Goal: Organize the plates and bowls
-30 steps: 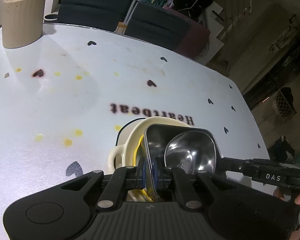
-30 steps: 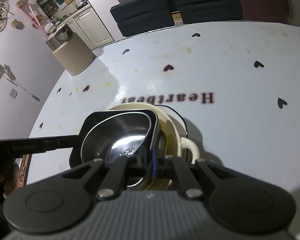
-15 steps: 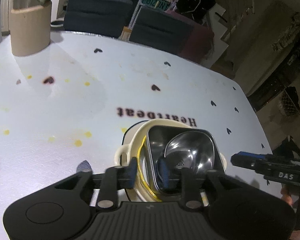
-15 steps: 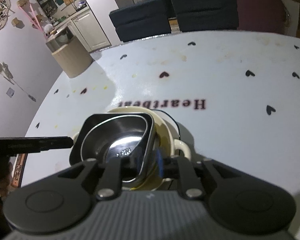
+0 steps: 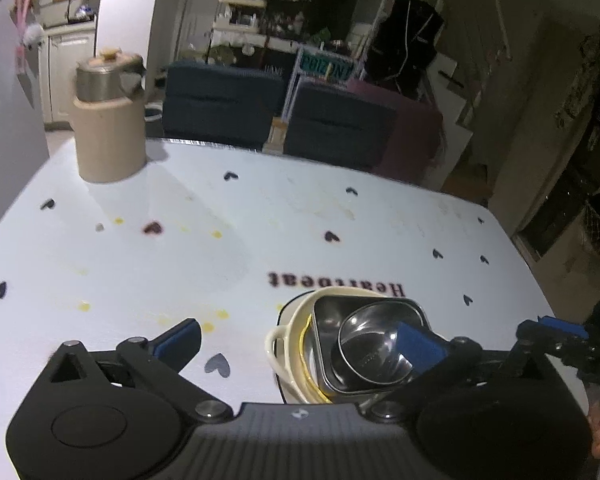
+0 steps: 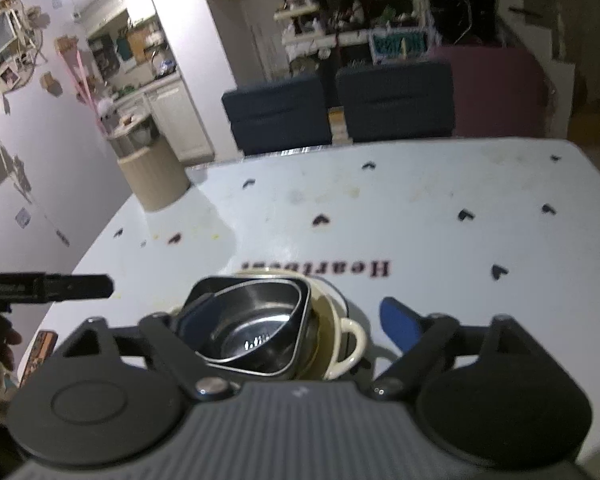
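Left wrist view: left gripper [image 5: 298, 340] with jaws spread wide, just been opening, nothing pressed between the blue pads. One pad [image 5: 418, 346] sits over the steel bowl [image 5: 374, 354] in the picture, whether touching cannot be told; the other pad hangs over bare table [image 5: 148, 264] left of the stack. Steel bowl sits inside a square steel dish [image 5: 328, 322], which sits inside a cream dish [image 5: 292, 322] with a loop handle on its left side. Stack stands just this side of the "Heartbeat" lettering [image 5: 336, 284]. Beige jar [image 5: 108, 128] with metal lid stands far beyond the lettering, at the table's far left corner. Two dark chairs [image 5: 220, 104] behind the far edge. Wide bare tabletop left of the lettering. Right gripper [image 5: 556, 330] shows to the right of the stack.

Right wrist view: right gripper [image 6: 296, 316], jaws wide, just been opening; one blue pad [image 6: 398, 326] clear of the cream dish [image 6: 350, 340] handle, to its right; the other finger lies over the stack's near left rim, contact unclear. Steel dishes [image 6: 256, 316] nested, just below the lettering [image 6: 320, 270]. Left gripper finger [image 6: 48, 284] reaches in at left of the stack, apart from it. Beige jar [image 6: 152, 176] far left beyond the lettering. Table's right edge well beyond the lettering, open surface between
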Demonstrator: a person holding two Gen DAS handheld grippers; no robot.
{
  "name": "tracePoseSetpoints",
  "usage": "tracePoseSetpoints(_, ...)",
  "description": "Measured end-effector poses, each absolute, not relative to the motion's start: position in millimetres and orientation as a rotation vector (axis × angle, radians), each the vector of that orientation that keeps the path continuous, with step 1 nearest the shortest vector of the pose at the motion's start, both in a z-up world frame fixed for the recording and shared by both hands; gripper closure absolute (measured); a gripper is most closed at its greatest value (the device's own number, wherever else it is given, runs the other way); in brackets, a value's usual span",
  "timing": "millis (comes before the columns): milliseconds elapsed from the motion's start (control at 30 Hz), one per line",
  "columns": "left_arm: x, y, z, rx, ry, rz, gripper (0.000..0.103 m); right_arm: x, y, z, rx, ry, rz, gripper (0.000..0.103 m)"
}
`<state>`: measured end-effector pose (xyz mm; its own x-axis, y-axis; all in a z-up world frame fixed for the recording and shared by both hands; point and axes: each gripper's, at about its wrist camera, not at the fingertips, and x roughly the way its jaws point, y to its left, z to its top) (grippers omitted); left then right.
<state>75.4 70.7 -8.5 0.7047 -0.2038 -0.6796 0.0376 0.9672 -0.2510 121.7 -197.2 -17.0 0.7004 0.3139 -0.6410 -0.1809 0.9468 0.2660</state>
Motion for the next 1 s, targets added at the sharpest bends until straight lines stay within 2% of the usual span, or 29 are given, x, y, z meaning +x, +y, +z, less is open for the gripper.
tracePoseSetpoints(67,64,71,-1,-0.211,0.752,-0.123,0.0,112,-198,-10,0.185,0.718,0.266,0.007)
tracePoseSetpoints(167,48,70,10,-0.191,0.697,-0.112,0.0,94,-198,0,0.185,0.668,0.261,0.0)
tracePoseSetpoints(433,-3,57,24,-0.145,0.59,-0.112,0.0,51,-195,10,0.172,0.571,0.24,0.0)
tracePoseSetpoints(1000,-62,42,-20,-0.067,0.53,-0.045,0.0,-7,-197,-19,0.131,0.48,0.148,0.0)
